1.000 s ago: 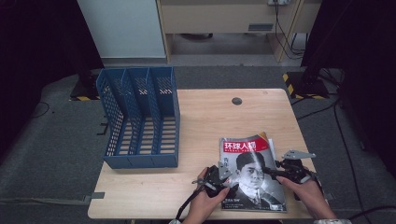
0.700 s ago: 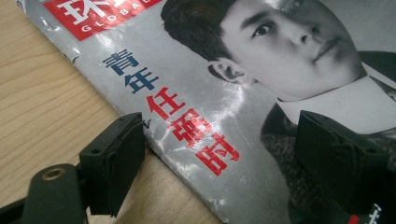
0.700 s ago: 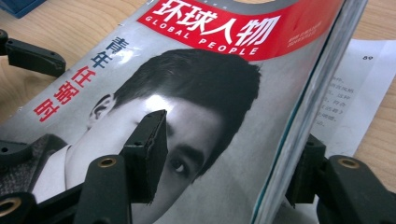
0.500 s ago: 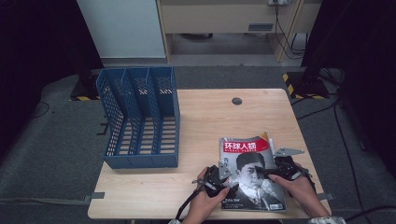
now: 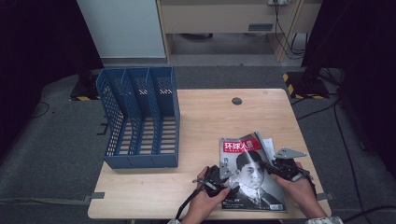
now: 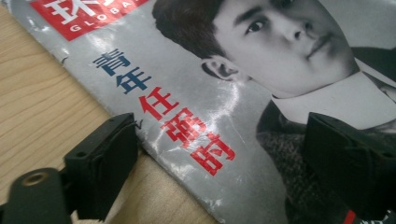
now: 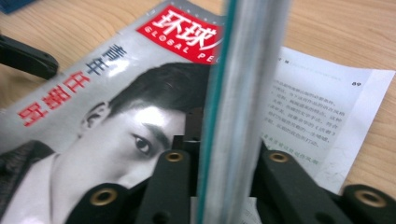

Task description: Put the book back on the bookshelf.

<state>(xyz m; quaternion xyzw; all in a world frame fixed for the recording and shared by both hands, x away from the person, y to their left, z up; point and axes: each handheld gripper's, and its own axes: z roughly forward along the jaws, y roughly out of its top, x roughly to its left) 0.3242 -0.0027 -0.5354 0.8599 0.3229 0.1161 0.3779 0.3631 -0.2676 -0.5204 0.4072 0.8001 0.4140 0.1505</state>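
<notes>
A magazine [image 5: 250, 172] with a red title block and a portrait cover lies on the wooden table [image 5: 210, 112] near its front right. My left gripper [image 5: 228, 178] sits low at the magazine's left edge. Its jaws [image 6: 219, 140] stand wide, have just been opening further, and straddle the edge of the cover [image 6: 233, 70] without pressing it. My right gripper [image 5: 274, 167] is at the right edge. Its jaws [image 7: 224, 158] have just closed on the lifted edge of the magazine [image 7: 116, 93], which stands upright between them.
A blue three-slot file rack [image 5: 140, 121] lies on the table's left side with its open slots facing up. A white printed sheet [image 7: 317, 107] sticks out from under the magazine on the right. A round cable hole [image 5: 236, 101] sits near the far edge.
My right gripper has slid a little left onto the magazine's right edge and shut on it. The left hand has stayed in place.
</notes>
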